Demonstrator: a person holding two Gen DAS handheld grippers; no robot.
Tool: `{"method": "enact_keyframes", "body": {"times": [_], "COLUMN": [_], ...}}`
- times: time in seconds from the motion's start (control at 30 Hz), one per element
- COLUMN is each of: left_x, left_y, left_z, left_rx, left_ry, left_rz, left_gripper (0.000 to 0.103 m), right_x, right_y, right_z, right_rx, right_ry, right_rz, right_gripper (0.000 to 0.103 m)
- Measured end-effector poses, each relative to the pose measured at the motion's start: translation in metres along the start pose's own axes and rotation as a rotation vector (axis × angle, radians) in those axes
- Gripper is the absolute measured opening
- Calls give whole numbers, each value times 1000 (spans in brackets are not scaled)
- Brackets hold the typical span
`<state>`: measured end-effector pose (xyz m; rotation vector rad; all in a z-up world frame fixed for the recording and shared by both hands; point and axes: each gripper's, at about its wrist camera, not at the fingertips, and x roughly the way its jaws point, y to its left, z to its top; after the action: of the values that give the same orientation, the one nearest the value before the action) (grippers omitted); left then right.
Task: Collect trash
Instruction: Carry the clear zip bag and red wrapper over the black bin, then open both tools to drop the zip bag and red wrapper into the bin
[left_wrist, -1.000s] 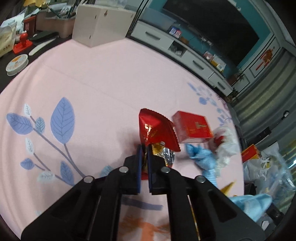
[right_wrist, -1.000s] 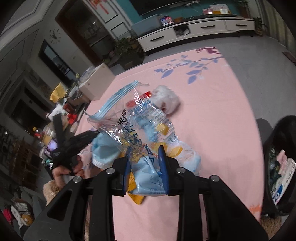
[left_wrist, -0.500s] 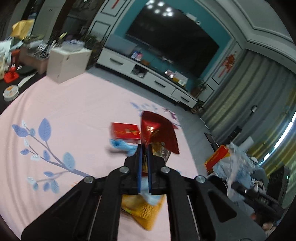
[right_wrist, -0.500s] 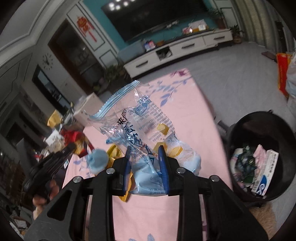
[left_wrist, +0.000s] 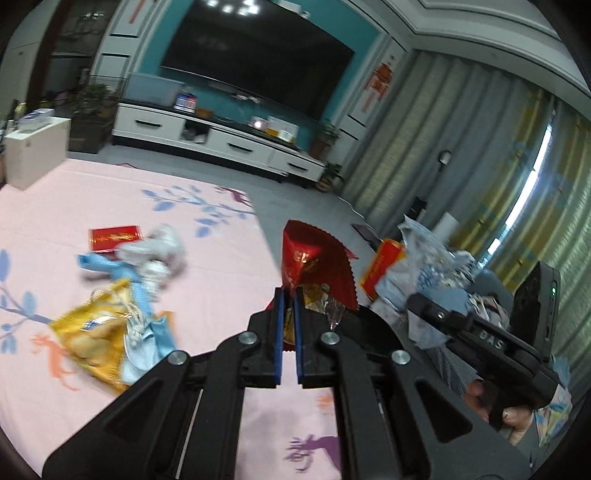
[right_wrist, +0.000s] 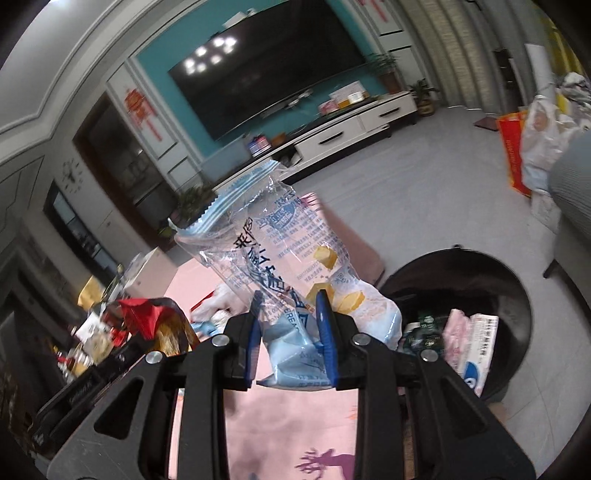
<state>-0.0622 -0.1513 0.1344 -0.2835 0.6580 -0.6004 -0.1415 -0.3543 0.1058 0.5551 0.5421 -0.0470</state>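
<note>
My left gripper (left_wrist: 289, 295) is shut on a red foil wrapper (left_wrist: 314, 262) and holds it in the air past the right edge of the pink table (left_wrist: 221, 266). My right gripper (right_wrist: 289, 303) is shut on a clear blue-printed bread bag (right_wrist: 280, 251), held up beside the black trash bin (right_wrist: 491, 280). The bin holds several packets (right_wrist: 465, 332). The red wrapper also shows at the left in the right wrist view (right_wrist: 147, 314). On the table lie a yellow snack bag (left_wrist: 96, 328), a blue wrapper (left_wrist: 107, 266), a crumpled white tissue (left_wrist: 159, 251) and a red box (left_wrist: 114, 238).
The right hand and its gripper body (left_wrist: 491, 347) are at the right of the left wrist view. A white box (left_wrist: 33, 151) stands at the table's far left. A TV cabinet (left_wrist: 221, 144) lines the back wall. Bags (right_wrist: 535, 144) lie on the floor by the curtain.
Both grippers have lifted and swung right, away from the table top, each still holding its wrapper. The trash bin has come closer in the right wrist view.
</note>
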Motion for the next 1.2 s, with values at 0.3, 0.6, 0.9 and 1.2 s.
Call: {"method": "enact_keyframes", "body": {"times": [0.3,0.6,0.9,1.2], "left_x": [60,126,180,203], "left_y": [-57,-96,-110,-106], "left_z": [-31,-67,-90,-108], "left_rx": [55,109,138,130], "left_ry": [126,265,380,436], "left_rz": [-70,-104,-78,-59], "left_gripper": [6,6,6,6], "right_x": [-6,1,20,36], "right_y": [-50,-104,-141,-141], "right_z": [3,-2,-7,-11], "right_rx": [85,202,321,323], "right_ry": [-47,-10,60,110], "right_rz": [-170,-235,-243,-286], "right_gripper": [29,30,30,30]}}
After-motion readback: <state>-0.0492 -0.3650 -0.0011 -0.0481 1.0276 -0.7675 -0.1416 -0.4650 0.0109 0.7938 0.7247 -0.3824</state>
